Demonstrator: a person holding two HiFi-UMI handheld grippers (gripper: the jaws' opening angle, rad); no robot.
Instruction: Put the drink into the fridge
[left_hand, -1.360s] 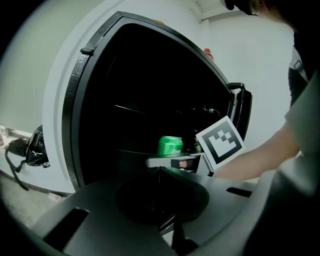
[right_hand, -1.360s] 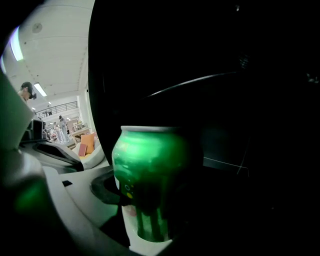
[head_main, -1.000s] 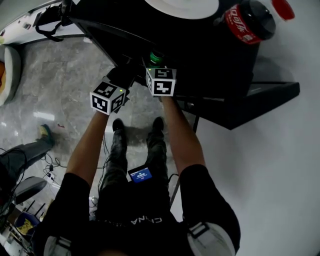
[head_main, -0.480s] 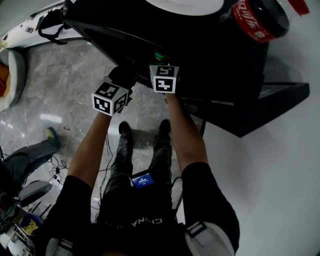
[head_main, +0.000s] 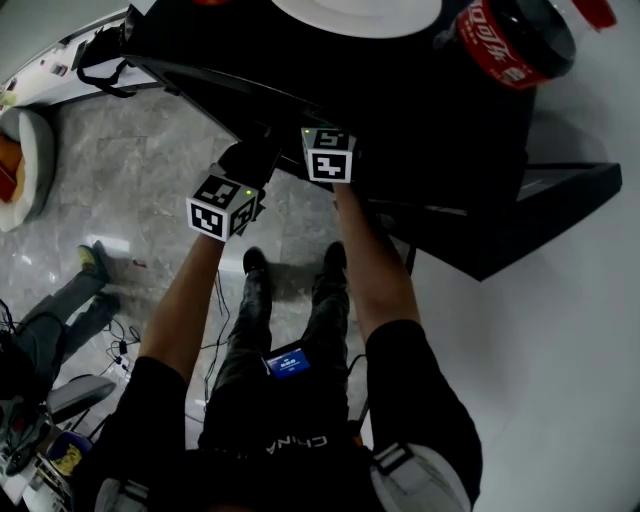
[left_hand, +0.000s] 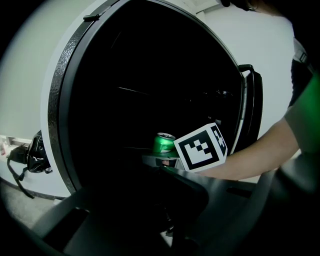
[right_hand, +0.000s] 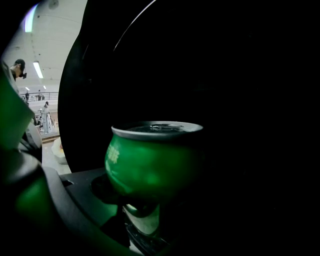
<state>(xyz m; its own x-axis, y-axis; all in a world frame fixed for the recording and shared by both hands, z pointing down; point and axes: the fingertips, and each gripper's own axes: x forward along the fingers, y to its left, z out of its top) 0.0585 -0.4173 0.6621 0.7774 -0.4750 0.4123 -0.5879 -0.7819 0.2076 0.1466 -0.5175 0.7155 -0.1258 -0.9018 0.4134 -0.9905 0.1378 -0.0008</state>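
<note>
Grey marble floor (head_main: 120, 170) fills the left of the head view, with the person's shoes planted on it right below the two arms. Ahead of them stands the black fridge (head_main: 420, 110), its door (head_main: 530, 200) swung wide to the right. On the fridge's top sit a white plate (head_main: 360, 12) at the far edge and a cola bottle (head_main: 515, 40) lying at the far right corner.

Now the right gripper (head_main: 328, 152) – its marker cube sits at the fridge's front edge, arm stretched out behind it. Its own view says it all: the green can (right_hand: 152, 160) fills the middle of the picture, upright, silver top showing, clamped between the jaws, with green light glowing off the left jaw. Behind the can is nothing but the dark inside of the fridge. From the left gripper view, the can hangs just inside the fridge's opening, touching the right gripper's cube side – whether it rests on a shelf, I cannot tell.

The left gripper (head_main: 245, 170) hangs just left of the right one, a little nearer the person and outside the fridge. Its jaws stand apart – nothing between them – and it points straight at the opening.
</note>
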